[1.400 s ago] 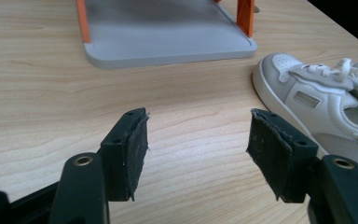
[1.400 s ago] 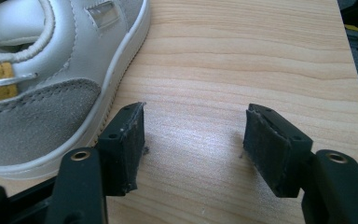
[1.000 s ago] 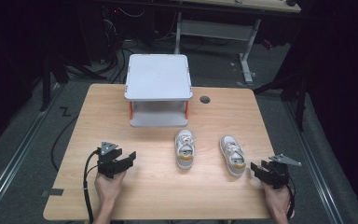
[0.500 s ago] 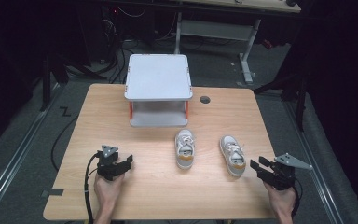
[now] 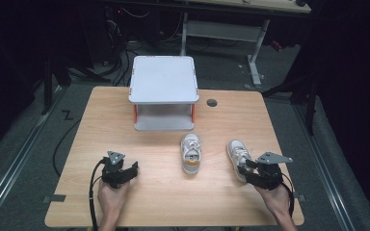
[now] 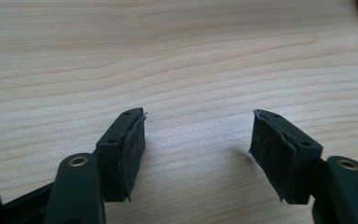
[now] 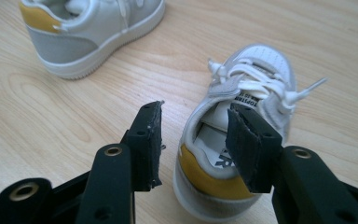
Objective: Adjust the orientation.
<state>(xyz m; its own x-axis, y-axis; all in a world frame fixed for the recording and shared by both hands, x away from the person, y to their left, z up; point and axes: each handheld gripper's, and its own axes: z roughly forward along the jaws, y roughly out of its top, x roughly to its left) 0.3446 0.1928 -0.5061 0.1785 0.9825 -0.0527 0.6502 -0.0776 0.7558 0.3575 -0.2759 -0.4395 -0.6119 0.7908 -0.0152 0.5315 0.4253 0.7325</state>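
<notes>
We count two small white shoes with yellow heel tabs on the wooden table (image 5: 91,202), one grey two-tier stand (image 5: 163,91), and two hand-held grippers. Taking the stand as our landmark: the first shoe (image 5: 191,153) lies just in front of the stand's right front corner, toe toward it. The second shoe (image 5: 238,158) lies farther to the right of that, well apart from the stand and near the first shoe without touching it.

Our right gripper (image 5: 251,169) is at the heel of the second shoe (image 7: 233,140). Its jaws have just been closing, and the heel wall stands between them, one jaw outside it and one over the opening; we cannot tell that the pads press on it yet.

Our left gripper (image 5: 127,172) sits in front of the stand's left side, well apart from both shoes, its jaws spread with bare wood between them.
</notes>
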